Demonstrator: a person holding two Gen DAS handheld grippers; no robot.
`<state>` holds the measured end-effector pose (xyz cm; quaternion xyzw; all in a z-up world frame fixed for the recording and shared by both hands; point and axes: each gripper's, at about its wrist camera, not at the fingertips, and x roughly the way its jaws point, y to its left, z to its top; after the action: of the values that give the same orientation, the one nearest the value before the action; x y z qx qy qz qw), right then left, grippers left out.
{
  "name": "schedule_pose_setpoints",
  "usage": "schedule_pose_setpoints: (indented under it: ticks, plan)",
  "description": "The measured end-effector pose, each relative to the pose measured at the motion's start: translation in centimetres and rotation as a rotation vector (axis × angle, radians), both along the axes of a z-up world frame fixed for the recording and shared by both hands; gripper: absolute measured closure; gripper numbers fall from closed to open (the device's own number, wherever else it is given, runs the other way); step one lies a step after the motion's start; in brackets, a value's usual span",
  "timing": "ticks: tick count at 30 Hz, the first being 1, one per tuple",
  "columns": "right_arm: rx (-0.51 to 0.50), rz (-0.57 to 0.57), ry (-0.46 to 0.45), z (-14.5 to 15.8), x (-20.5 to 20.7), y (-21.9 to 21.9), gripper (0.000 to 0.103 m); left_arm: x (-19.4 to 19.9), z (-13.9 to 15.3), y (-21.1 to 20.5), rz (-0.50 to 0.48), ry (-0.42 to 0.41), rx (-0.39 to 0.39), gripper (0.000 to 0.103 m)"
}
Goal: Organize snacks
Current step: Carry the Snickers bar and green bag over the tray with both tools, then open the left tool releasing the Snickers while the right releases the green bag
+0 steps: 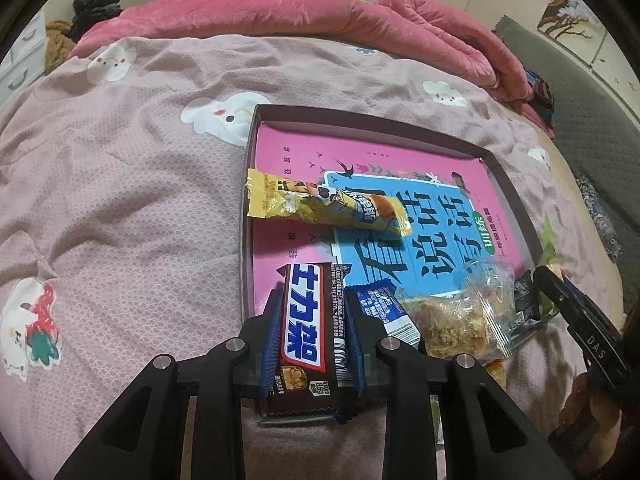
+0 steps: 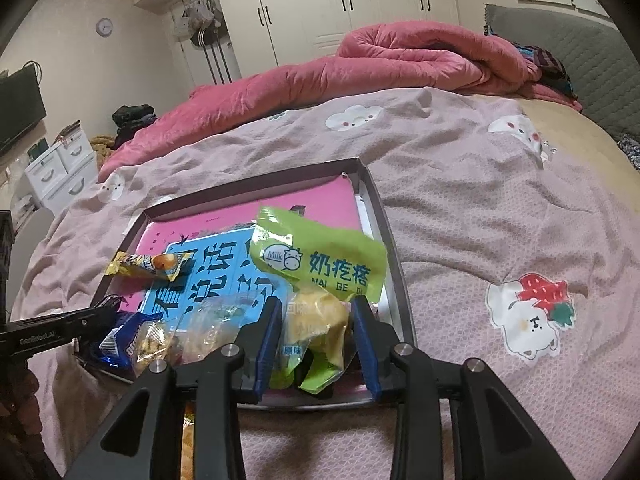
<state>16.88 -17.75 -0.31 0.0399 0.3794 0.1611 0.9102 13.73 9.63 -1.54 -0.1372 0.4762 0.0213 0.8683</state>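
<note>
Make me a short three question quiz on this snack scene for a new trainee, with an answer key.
1. True or false: the left tool is shut on the brown chocolate bar.
2. What lies in the right tool? A green milk snack bag; B yellow snack stick; C nothing.
3. Fill in: the pink book lies inside the ____.

Key: 1 true. 2 A. 3 tray.

Brown chocolate bar clamped lengthwise at tray's near edge, yellow snack packet lying across shallow tray, green milk-snack bag pinched upright over tray, clear-wrapped cakes and blue packet piled at near corner
</note>
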Motion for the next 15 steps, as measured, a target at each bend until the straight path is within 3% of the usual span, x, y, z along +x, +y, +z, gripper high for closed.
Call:
schedule_pose_setpoints:
  ticks: [15]
  plan:
    - [0.037,-0.009,-0.017,0.8,-1.1,-0.8,0.053,0.0,0.0,0.0,0.000,-0.001,-0.001,0.073]
